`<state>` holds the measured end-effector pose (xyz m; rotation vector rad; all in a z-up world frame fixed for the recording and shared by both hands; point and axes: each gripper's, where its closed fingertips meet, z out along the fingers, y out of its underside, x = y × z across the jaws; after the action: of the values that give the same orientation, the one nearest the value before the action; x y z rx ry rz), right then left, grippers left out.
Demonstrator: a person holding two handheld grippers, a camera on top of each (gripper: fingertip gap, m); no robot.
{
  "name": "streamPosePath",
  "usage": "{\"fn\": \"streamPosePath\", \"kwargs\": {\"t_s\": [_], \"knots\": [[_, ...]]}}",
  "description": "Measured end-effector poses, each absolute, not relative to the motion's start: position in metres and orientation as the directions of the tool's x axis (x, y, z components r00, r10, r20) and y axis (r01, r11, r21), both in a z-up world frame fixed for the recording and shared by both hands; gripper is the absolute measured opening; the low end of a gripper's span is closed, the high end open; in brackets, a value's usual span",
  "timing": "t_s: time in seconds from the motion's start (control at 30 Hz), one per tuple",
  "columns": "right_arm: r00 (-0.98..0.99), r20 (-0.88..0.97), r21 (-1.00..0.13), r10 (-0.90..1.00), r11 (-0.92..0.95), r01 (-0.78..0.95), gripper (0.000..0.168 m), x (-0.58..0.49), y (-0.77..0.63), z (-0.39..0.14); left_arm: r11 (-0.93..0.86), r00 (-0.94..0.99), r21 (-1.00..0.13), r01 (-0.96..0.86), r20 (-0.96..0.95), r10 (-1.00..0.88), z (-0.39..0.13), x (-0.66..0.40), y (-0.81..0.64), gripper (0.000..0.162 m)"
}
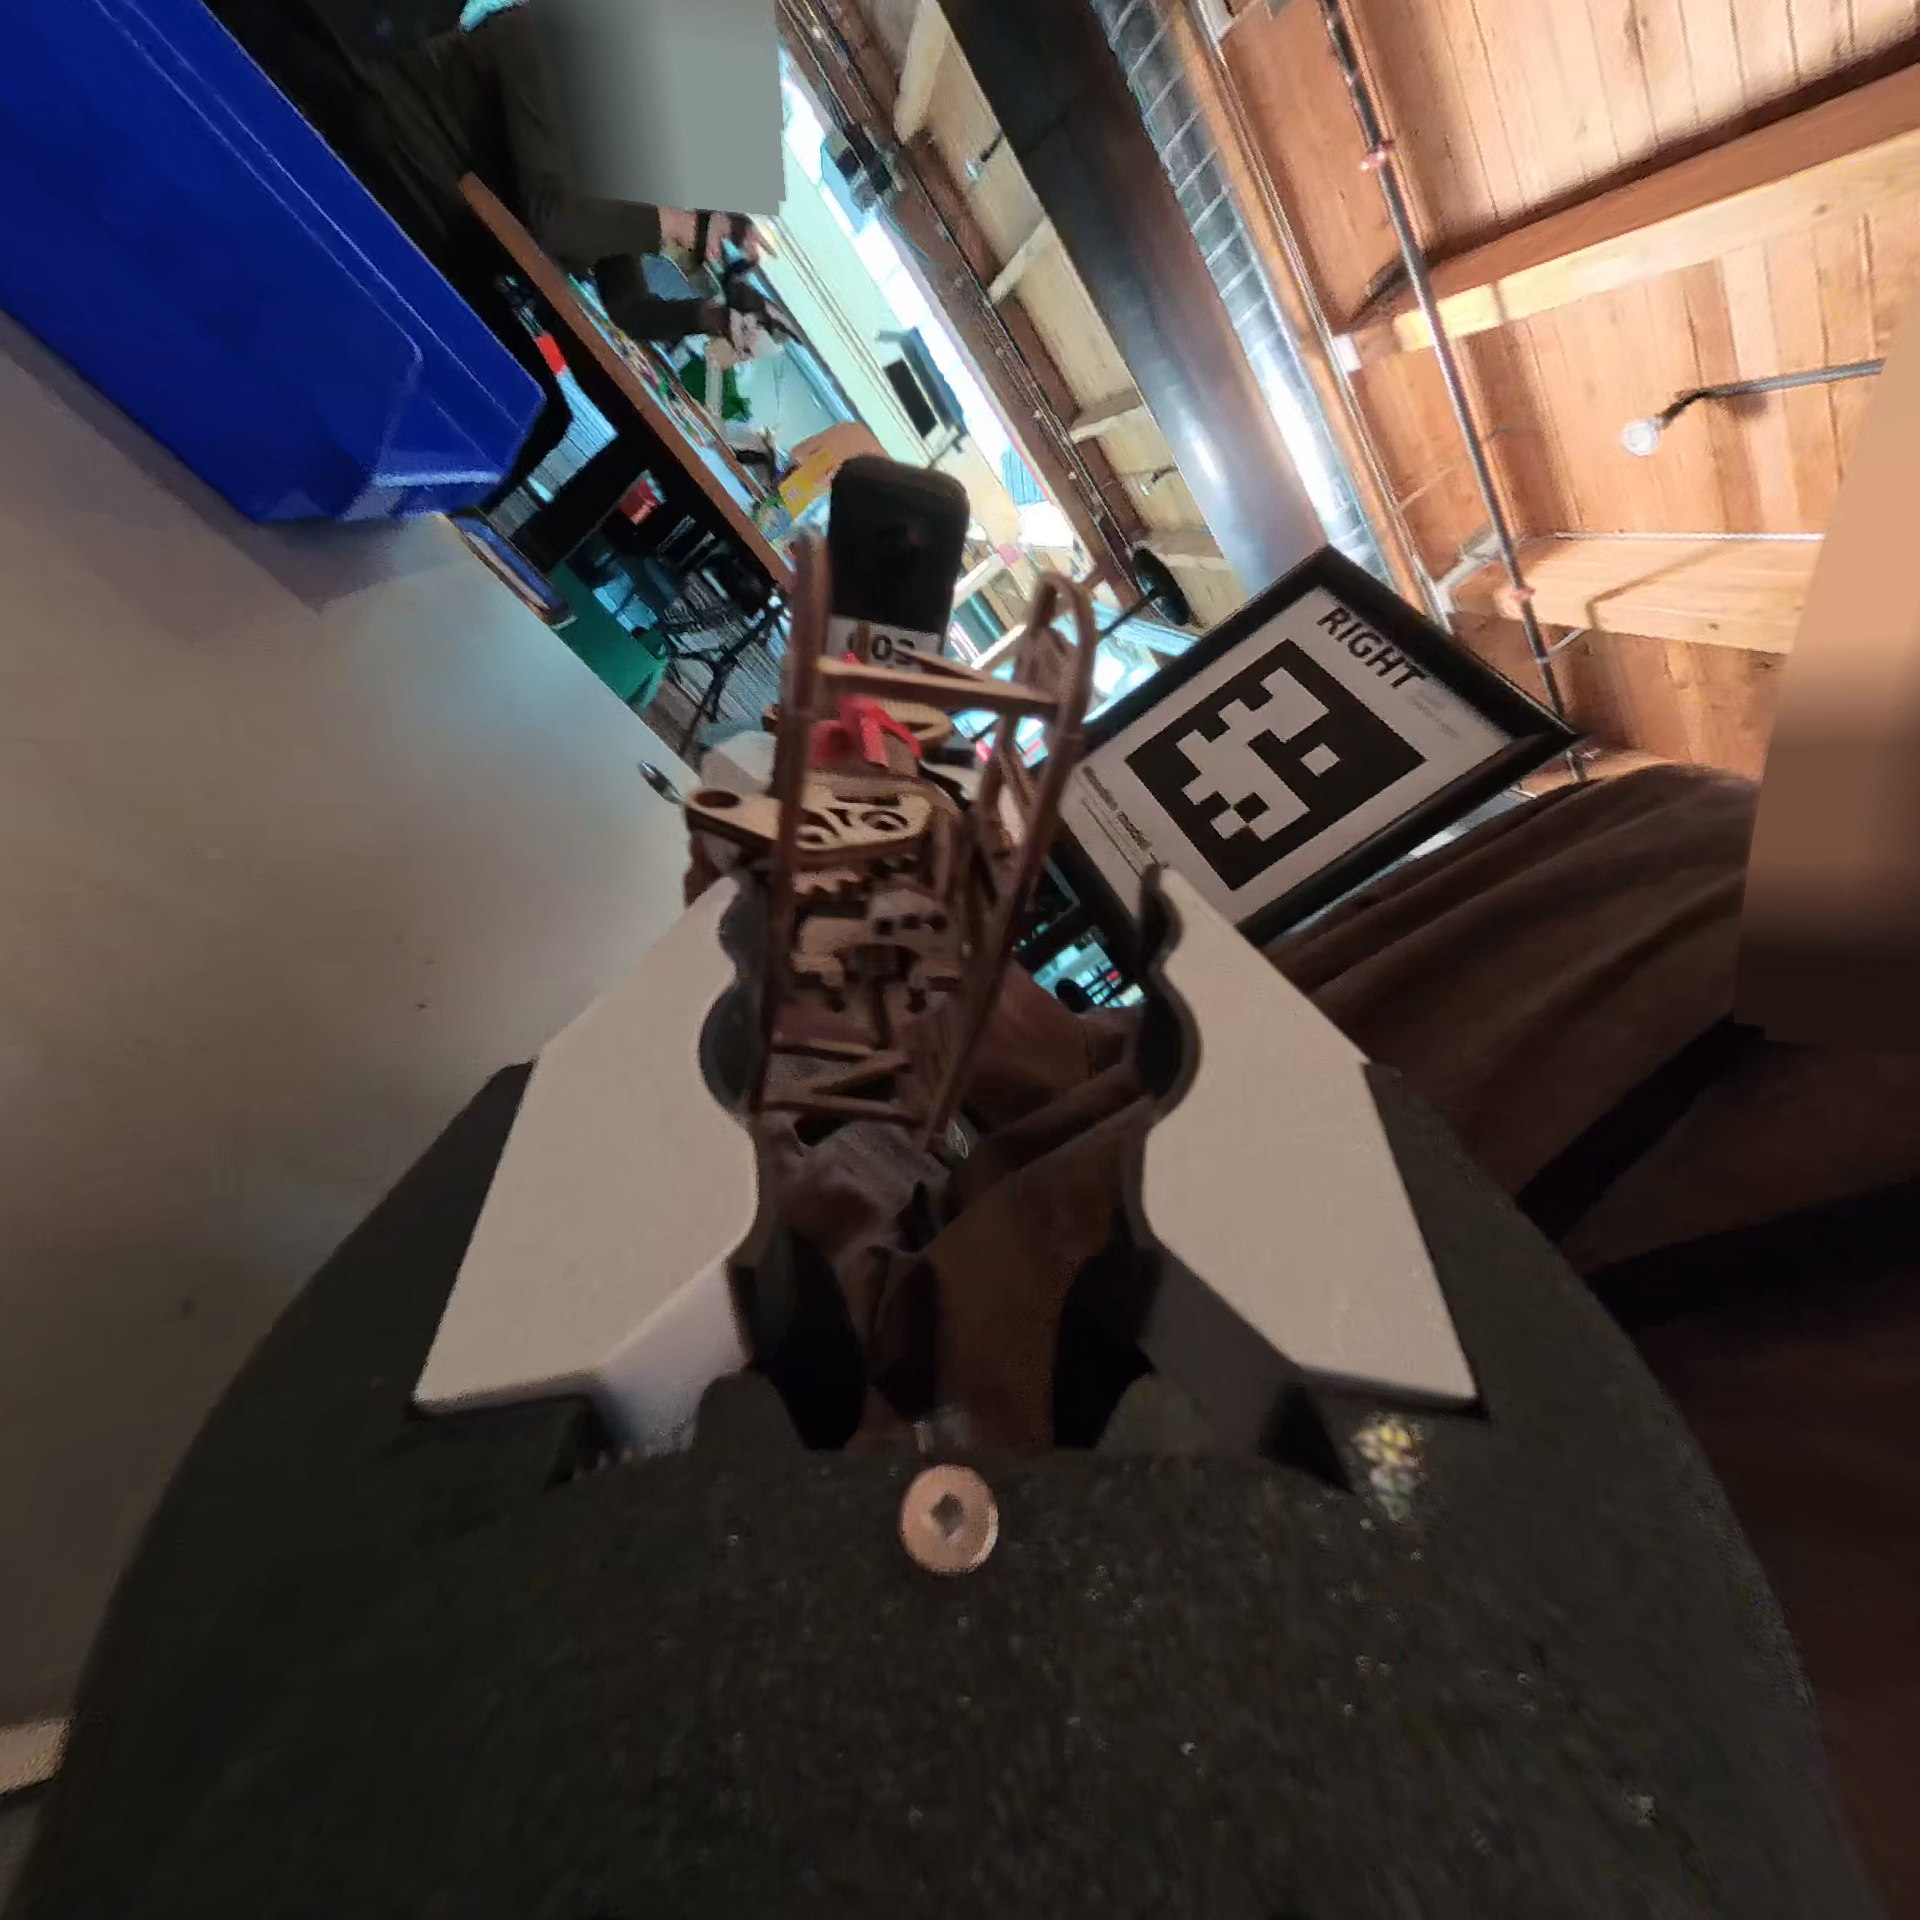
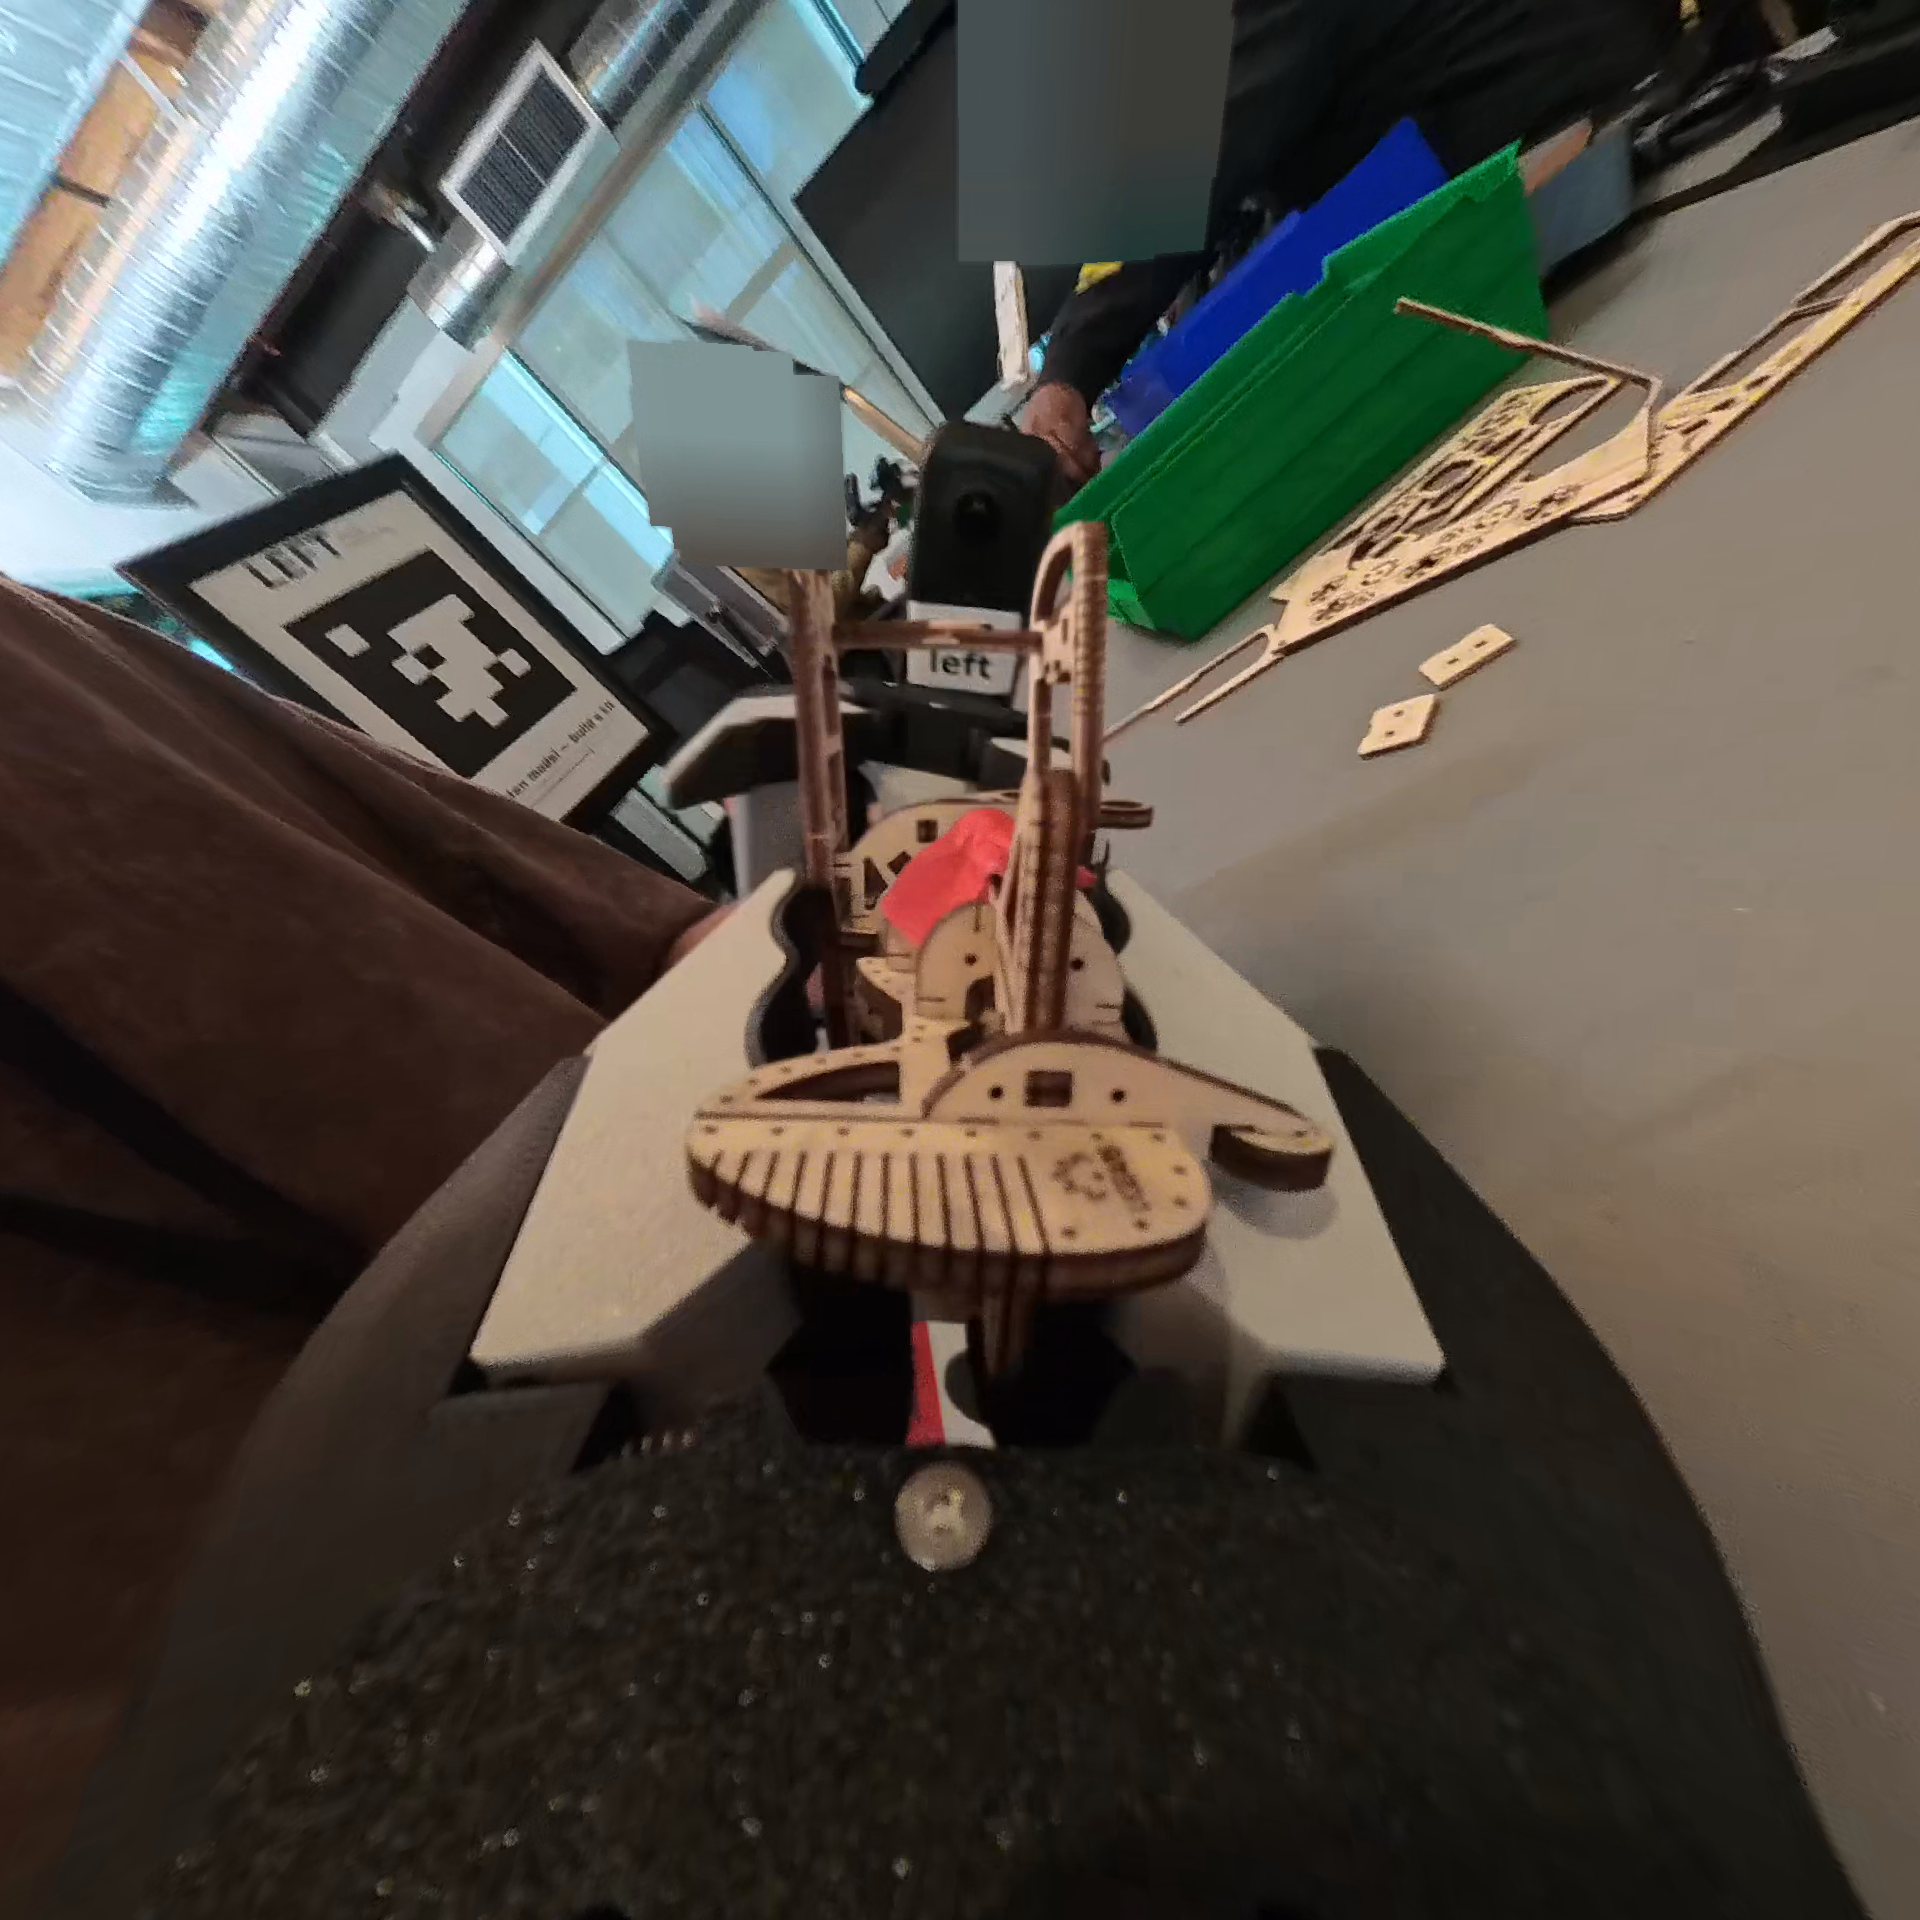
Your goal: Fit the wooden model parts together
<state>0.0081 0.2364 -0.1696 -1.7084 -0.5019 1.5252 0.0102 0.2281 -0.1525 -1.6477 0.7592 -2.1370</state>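
A partly built wooden model (image 2: 956, 1143) of laser-cut plywood, with a tall hooped frame and a red bit (image 2: 951, 862) inside, is held in the air between both grippers. My right gripper (image 2: 951, 904) is shut on its body, and a fan-shaped part lies over the white fingers (image 2: 623, 1195). In the left wrist view the model (image 1: 873, 914) sits between my left gripper's (image 1: 940, 894) fingers. It touches the left finger (image 1: 623, 1122), while a gap shows beside the right one. The two grippers face each other.
On the grey table (image 2: 1558, 1039) lie punched-out wooden sheets (image 2: 1507, 478) and two small square pieces (image 2: 1397, 724). A green bin (image 2: 1299, 447) and a blue bin (image 1: 208, 260) stand behind. A brown sleeve (image 2: 260, 883) and a marker board (image 1: 1278, 769) are close by. Left and right tips are no more than a few centimetres apart.
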Motion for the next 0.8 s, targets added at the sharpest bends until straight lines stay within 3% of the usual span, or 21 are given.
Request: {"fn": "streamPosePath", "kwargs": {"t_s": [0.03, 0.17, 0.3, 0.43, 0.6, 0.8], "knots": [[0.209, -0.644, -0.765, 0.736, -0.618, -0.182, 0.05, 0.007, 0.235, -0.171, -0.788, -0.262, -0.611, -0.078, 0.775, -0.575, -0.155, 0.012, 0.224, 0.077], [0.23, -0.619, -0.785, 0.751, -0.599, -0.157, 0.05, 0.003, 0.233, -0.173, -0.693, -0.175, -0.708, -0.134, 0.705, -0.687, -0.166, 0.023, 0.213, 0.079], [0.248, -0.568, -0.821, 0.785, -0.56, -0.107, 0.05, 0.001, 0.227, -0.169, -0.691, -0.167, -0.707, -0.15, 0.707, -0.688, -0.169, 0.022, 0.214, 0.06], [0.244, -0.443, -0.895, 0.862, -0.442, -0.062, 0.052, -0.002, 0.213, -0.147, -0.623, -0.282, -0.771, -0.135, 0.632, -0.721, -0.149, 0.015, 0.199, 0.053], [0.213, -0.281, -0.955, 0.936, -0.295, 0.037, 0.051, -0.006, 0.191, -0.139, -0.433, -0.327, -0.889, -0.151, 0.459, -0.826, -0.142, 0.011, 0.177, 0.053], [0.224, -0.165, -0.985, 0.96, -0.171, 0.007, 0.05, -0.003, 0.186, -0.136, -0.329, -0.342, -0.934, -0.138, 0.357, -0.869, -0.142, 0.013, 0.171, 0.054]]}}
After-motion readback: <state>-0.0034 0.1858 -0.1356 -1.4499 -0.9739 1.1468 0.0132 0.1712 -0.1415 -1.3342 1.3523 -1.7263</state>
